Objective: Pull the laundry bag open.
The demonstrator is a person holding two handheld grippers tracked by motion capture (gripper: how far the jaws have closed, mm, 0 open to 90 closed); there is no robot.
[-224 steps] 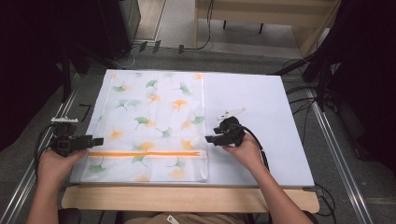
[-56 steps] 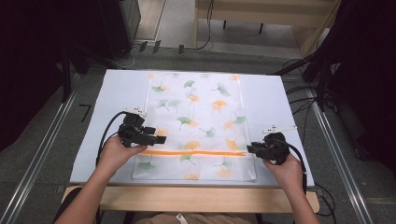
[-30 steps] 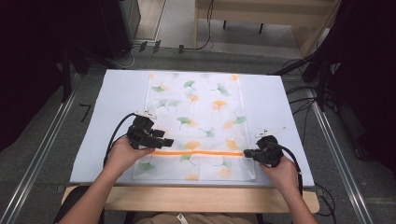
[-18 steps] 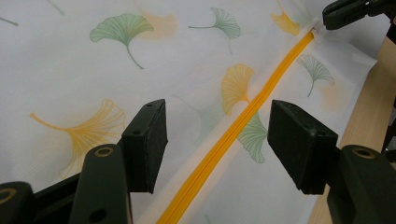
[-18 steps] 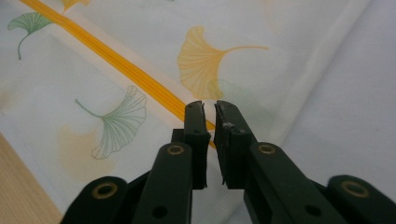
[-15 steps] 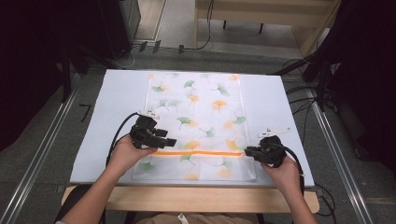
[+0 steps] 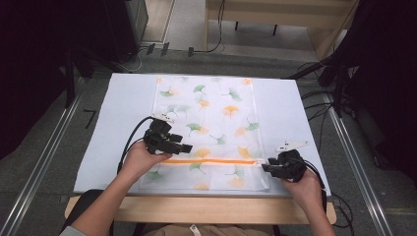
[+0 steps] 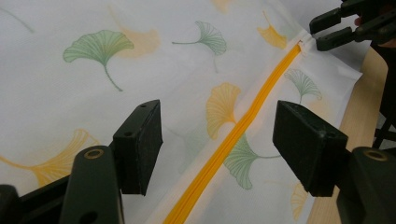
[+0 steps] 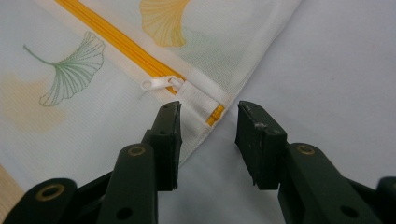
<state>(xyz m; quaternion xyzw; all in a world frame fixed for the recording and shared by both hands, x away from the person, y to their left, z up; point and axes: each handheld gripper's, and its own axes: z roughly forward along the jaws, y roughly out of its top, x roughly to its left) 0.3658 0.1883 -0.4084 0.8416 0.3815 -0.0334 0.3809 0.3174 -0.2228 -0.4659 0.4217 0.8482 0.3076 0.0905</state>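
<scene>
Right gripper view: I've just been opening my right gripper (image 9: 208, 122) at the zipper's end.
Jaws parted, nothing held; left gripper (image 8: 217, 140) gapes over the mesh bag (image 7: 206, 123) mid-table. Next I'd pinch the white pull (image 9: 159, 84).

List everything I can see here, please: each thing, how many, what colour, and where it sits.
Mesh bag: one, white with green and orange leaf prints, flat on the sheet's middle.
Zipper: one, orange, across the bag's near end; white pull at its right end.
Sheet: one, pale blue-white, covering the table.
Table: one, wooden, near edge showing.
Left gripper: one, black, open above the zipper.
Right gripper: one, black, jaws just opening, at the zipper's right end, nothing pinched.
</scene>
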